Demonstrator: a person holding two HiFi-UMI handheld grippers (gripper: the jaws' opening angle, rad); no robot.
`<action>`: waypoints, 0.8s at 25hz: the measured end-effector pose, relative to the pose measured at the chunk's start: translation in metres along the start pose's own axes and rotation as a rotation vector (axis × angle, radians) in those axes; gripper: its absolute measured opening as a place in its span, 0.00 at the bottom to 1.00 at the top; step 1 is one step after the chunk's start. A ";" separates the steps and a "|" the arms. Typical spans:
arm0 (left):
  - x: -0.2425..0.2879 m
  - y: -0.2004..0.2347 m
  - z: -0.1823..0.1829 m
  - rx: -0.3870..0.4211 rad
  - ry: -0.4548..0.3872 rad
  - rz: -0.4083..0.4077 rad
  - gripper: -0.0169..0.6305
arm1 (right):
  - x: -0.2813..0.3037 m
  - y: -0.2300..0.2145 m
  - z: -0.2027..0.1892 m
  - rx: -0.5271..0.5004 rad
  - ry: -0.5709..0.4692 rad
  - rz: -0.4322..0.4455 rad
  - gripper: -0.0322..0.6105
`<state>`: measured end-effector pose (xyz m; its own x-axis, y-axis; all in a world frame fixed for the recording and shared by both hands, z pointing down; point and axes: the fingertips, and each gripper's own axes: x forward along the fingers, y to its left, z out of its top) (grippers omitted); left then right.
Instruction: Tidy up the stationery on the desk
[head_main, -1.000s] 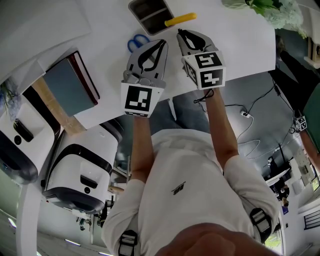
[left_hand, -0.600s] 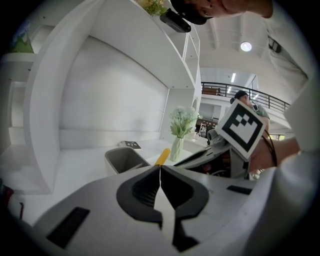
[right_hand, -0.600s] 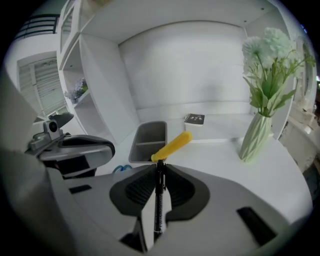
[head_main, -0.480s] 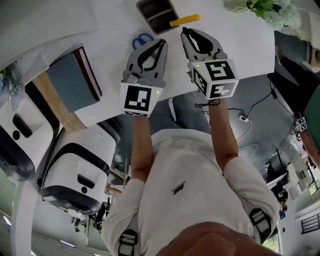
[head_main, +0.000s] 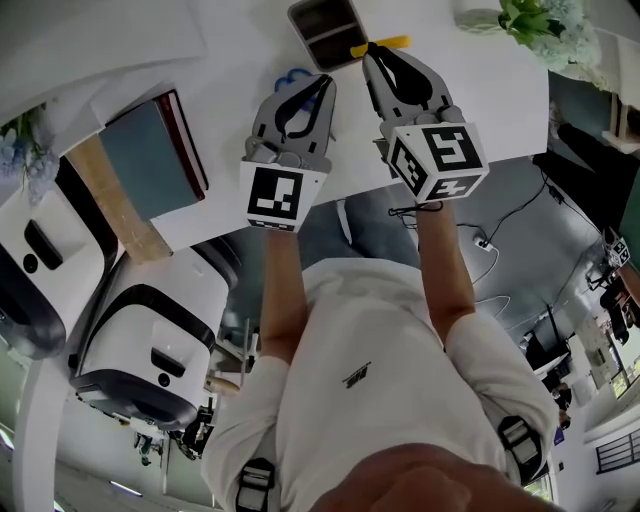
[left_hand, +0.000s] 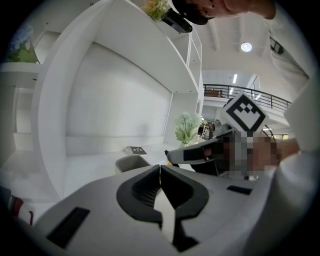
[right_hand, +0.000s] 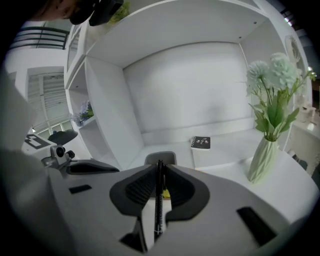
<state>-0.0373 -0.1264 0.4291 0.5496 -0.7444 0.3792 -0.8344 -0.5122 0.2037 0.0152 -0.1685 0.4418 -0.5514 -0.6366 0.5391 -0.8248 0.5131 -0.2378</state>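
Gripping a slim black pen (right_hand: 158, 200) along its shaft, the right gripper (right_hand: 160, 169) has its ribbed dark fingers closed on it at lower centre of the right gripper view. Beyond it, a rectangular grey tray (right_hand: 160, 158) and a yellow item (right_hand: 165, 194) sit on the smooth white counter (right_hand: 227, 150). The left gripper (left_hand: 160, 170) has its fingers pressed together with nothing between them. Blue-handled scissors (head_main: 290, 76) lie at top centre of the head view.
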 end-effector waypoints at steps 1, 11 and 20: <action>0.000 0.000 0.001 0.000 -0.002 0.000 0.03 | 0.000 0.001 0.004 0.004 -0.019 0.005 0.12; -0.003 0.009 0.009 0.004 -0.016 0.009 0.03 | 0.011 0.011 0.039 0.037 -0.155 0.032 0.12; -0.003 0.021 0.014 0.001 -0.021 0.022 0.03 | 0.023 0.019 0.058 0.012 -0.230 0.031 0.12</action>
<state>-0.0561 -0.1405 0.4197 0.5322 -0.7644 0.3640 -0.8460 -0.4964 0.1945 -0.0203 -0.2067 0.4025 -0.5897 -0.7358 0.3330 -0.8075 0.5284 -0.2621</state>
